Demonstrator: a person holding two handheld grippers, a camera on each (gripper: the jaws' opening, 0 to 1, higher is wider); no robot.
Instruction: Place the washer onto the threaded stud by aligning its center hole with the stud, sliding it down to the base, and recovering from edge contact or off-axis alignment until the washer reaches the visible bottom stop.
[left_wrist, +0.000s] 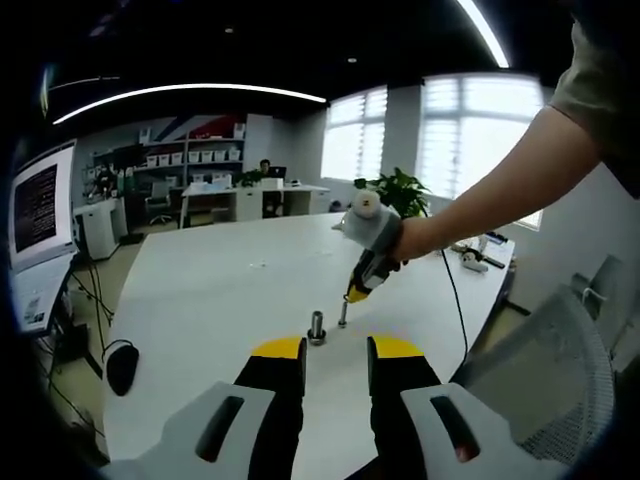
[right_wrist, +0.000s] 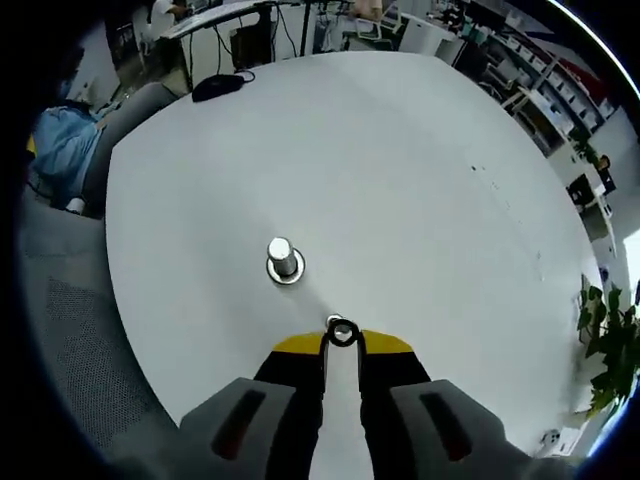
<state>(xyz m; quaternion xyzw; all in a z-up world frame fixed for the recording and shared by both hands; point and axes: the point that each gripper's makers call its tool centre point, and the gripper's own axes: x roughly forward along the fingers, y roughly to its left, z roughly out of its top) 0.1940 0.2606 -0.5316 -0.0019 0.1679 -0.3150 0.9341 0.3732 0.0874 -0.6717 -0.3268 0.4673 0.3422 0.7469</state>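
Your right gripper (right_wrist: 341, 336) pinches the small silvery ring washer (right_wrist: 341, 331), beside the upright stud (right_wrist: 283, 259). Your left gripper (left_wrist: 335, 350) jaws stand apart.

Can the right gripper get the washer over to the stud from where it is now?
Probably yes. The right gripper is shut on the washer, just beside the stud, which stands upright on the white table. No object lies between them, and the left gripper is open, short of the stud.

Room: open office | white worktop (left_wrist: 210, 290) | bright windows (left_wrist: 470, 130) far right | ceiling light strips (left_wrist: 190, 92) | monitor (left_wrist: 40, 205) left | potted plant (left_wrist: 400, 190) far | mesh chair (left_wrist: 550, 370) near right
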